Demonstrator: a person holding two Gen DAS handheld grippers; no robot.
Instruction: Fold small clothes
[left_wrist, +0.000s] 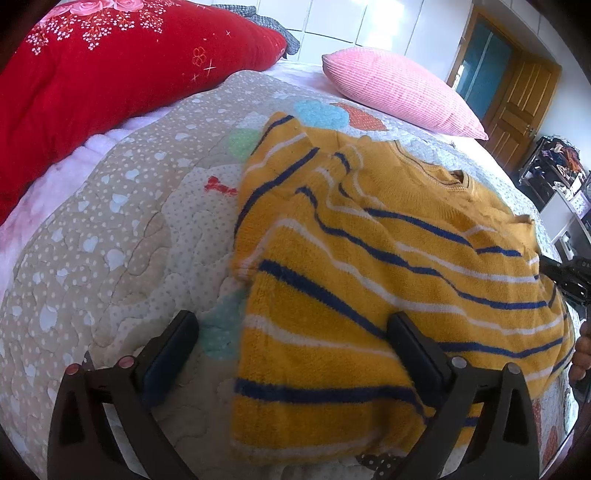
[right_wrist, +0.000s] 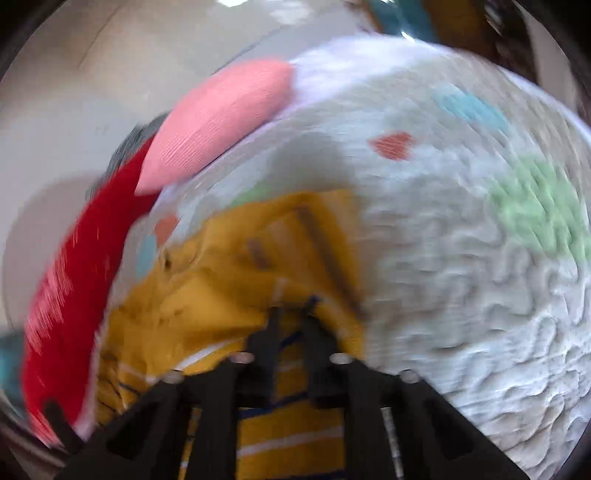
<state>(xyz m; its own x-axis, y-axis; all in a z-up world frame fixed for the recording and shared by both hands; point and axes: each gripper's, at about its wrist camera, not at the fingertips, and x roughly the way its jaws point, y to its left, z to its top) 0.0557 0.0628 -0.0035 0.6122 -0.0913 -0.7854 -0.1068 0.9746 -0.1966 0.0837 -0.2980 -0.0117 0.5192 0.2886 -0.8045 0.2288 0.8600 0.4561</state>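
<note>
Sweater (left_wrist: 388, 280) lies flat on quilt (left_wrist: 110, 229), one sleeve folded in. My left tongs (left_wrist: 291, 350) gape wide over its hem, empty. Right tongs (right_wrist: 291, 317) clenched at its far edge, prob pinching fabric for next fold; pic too blurry to confirm.

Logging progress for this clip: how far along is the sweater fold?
Done: the sweater's left sleeve lies folded across its body on the quilt. In hand: the right gripper is shut on the sweater's right edge; the left gripper is open, holding nothing. Left: the right side and the final fold.
</note>
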